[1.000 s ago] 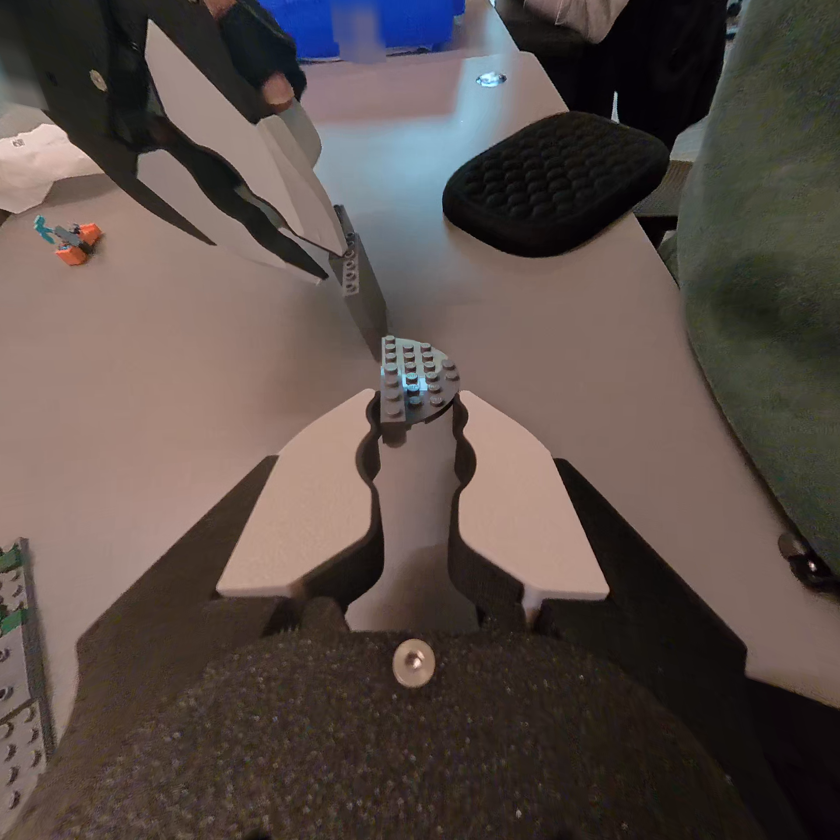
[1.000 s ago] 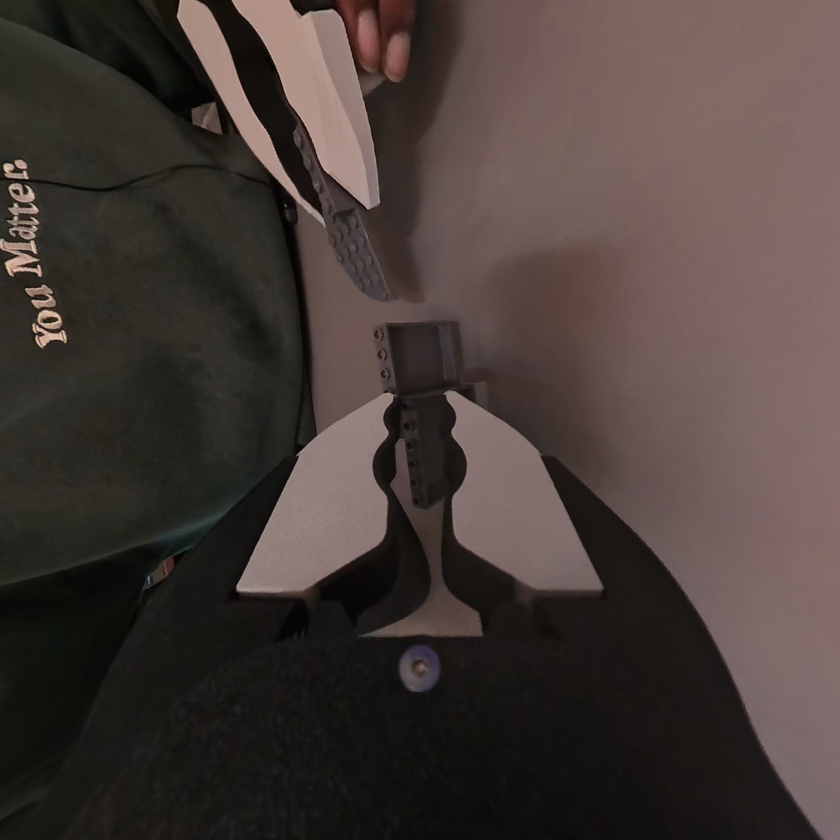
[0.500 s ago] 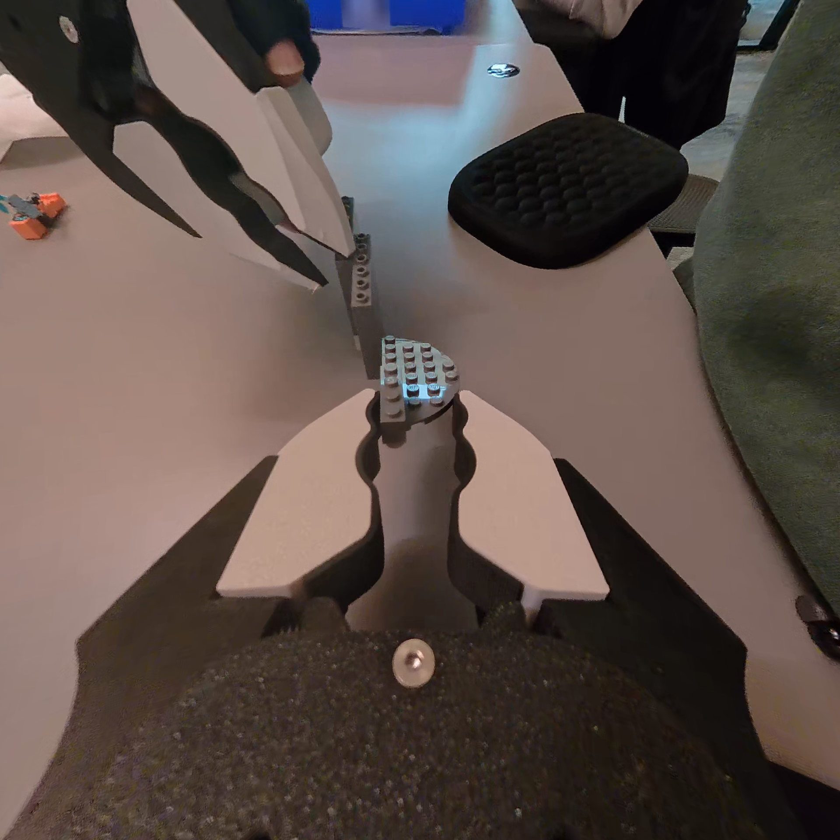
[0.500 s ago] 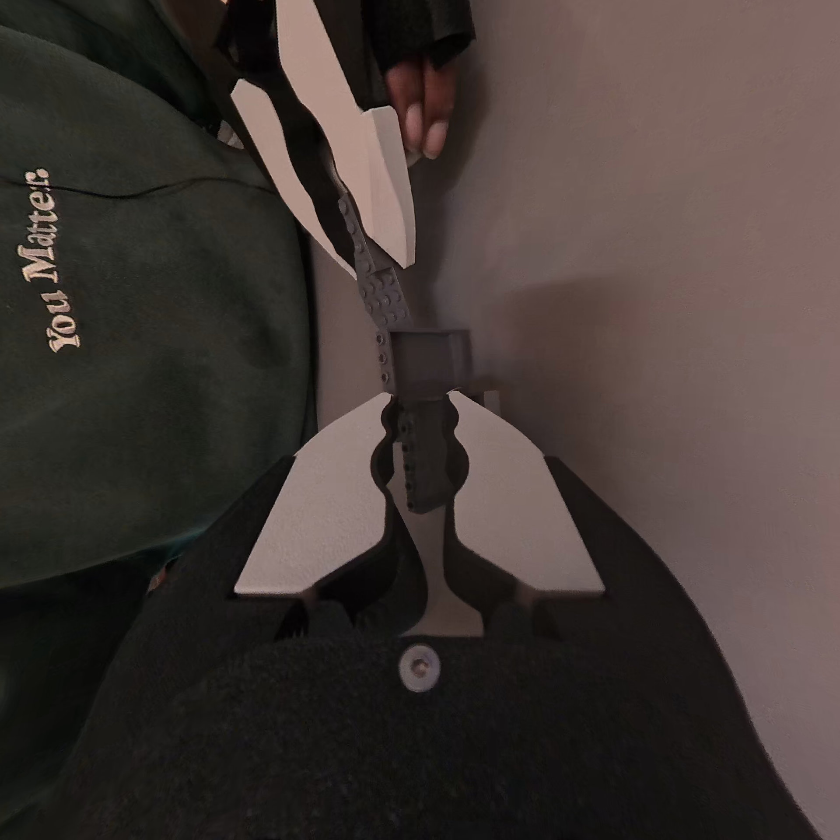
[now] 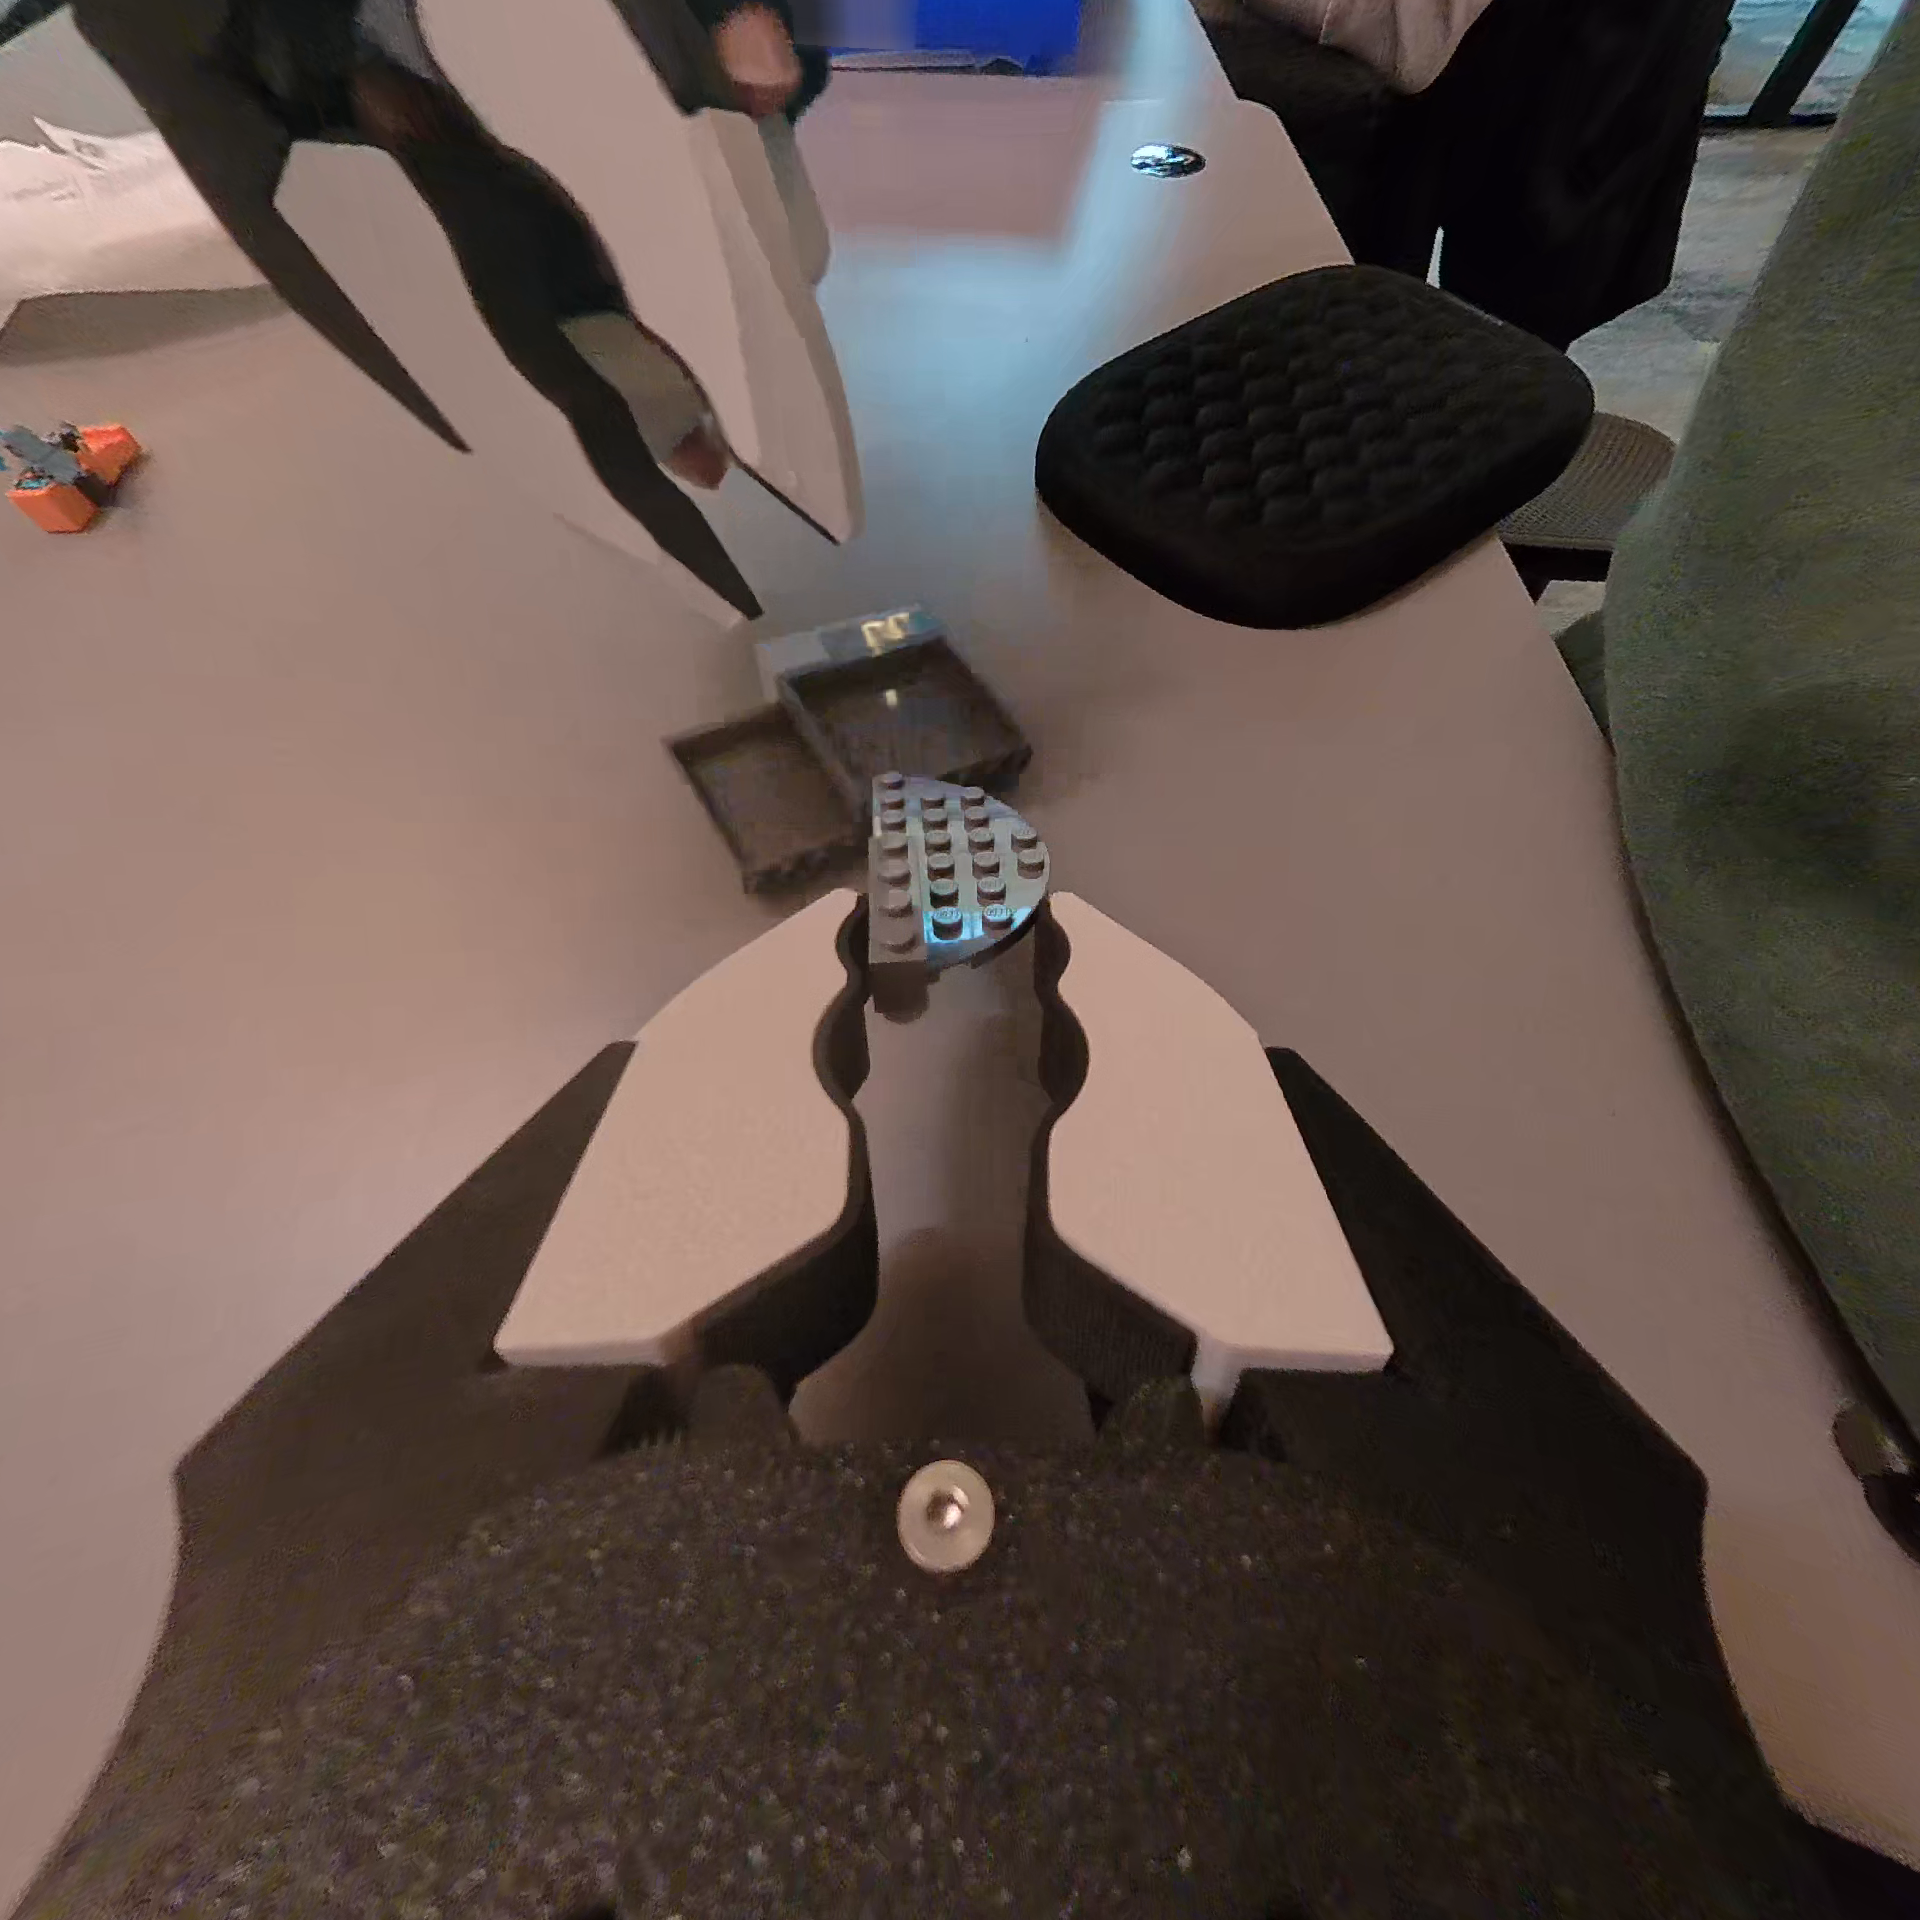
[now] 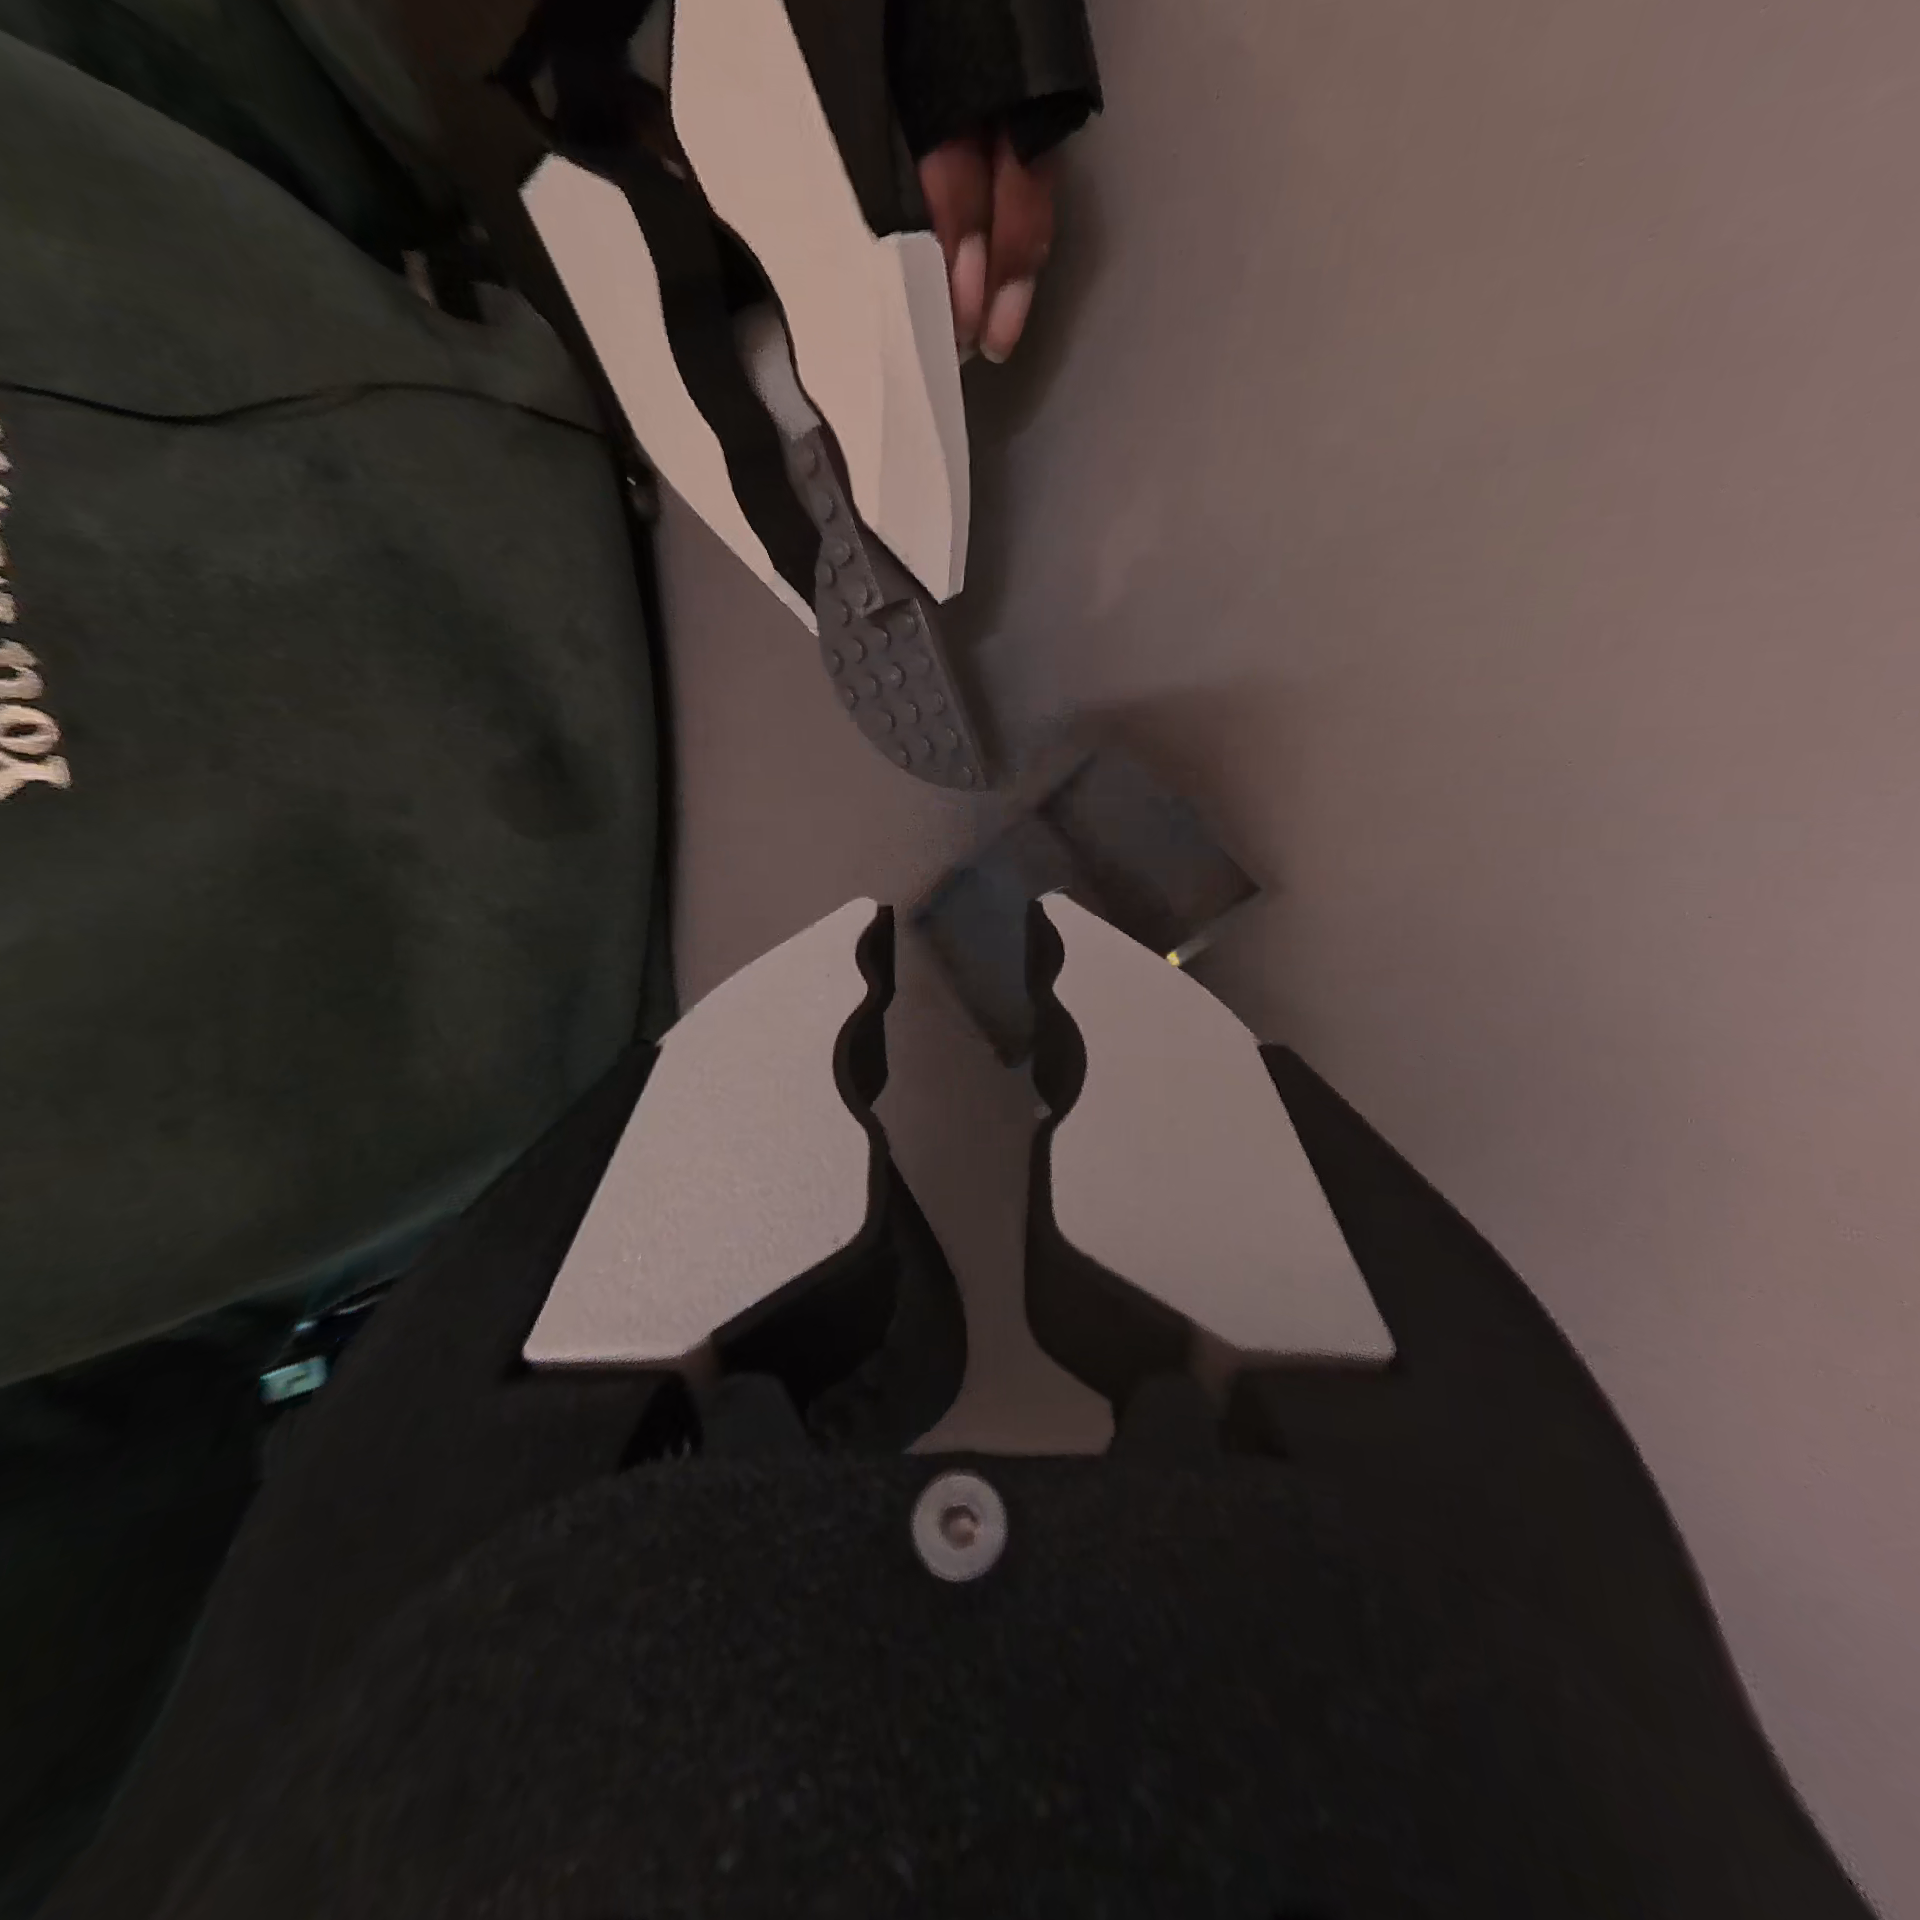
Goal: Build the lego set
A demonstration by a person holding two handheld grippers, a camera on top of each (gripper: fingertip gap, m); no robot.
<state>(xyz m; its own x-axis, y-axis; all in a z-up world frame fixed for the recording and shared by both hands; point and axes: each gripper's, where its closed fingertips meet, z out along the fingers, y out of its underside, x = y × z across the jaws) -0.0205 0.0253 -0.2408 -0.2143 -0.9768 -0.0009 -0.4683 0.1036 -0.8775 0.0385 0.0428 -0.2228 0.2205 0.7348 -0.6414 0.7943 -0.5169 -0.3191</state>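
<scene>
My left gripper point(image 5: 951, 914) is shut on a grey half-round studded plate point(image 5: 961, 862) and holds it just above the table. Right in front of it a grey block assembly point(image 5: 883, 727) lies on the table with its hollow underside up. My right gripper point(image 5: 795, 577) hangs over the assembly's far edge, its jaws apart with nothing held between them. In the right wrist view the assembly point(image 6: 1132, 842) lies skewed past my right gripper point(image 6: 961, 925), partly seen through the gap. The left gripper point(image 6: 883, 613) with the plate point(image 6: 894, 675) is just beyond it.
A black padded armrest point(image 5: 1309, 447) overlaps the table's right edge. A small orange and teal build point(image 5: 68, 483) sits at the far left, with white paper point(image 5: 94, 197) behind it. A person in a green sweatshirt point(image 6: 312, 727) is close by, at the table's edge point(image 5: 1714, 1247). The left gripper's tips are roughly 7 centimetres from the right gripper's.
The grey assembly was held on edge in my right gripper; it now lies flat on the table, out of the jaws. The left gripper keeps the plate close to it.
</scene>
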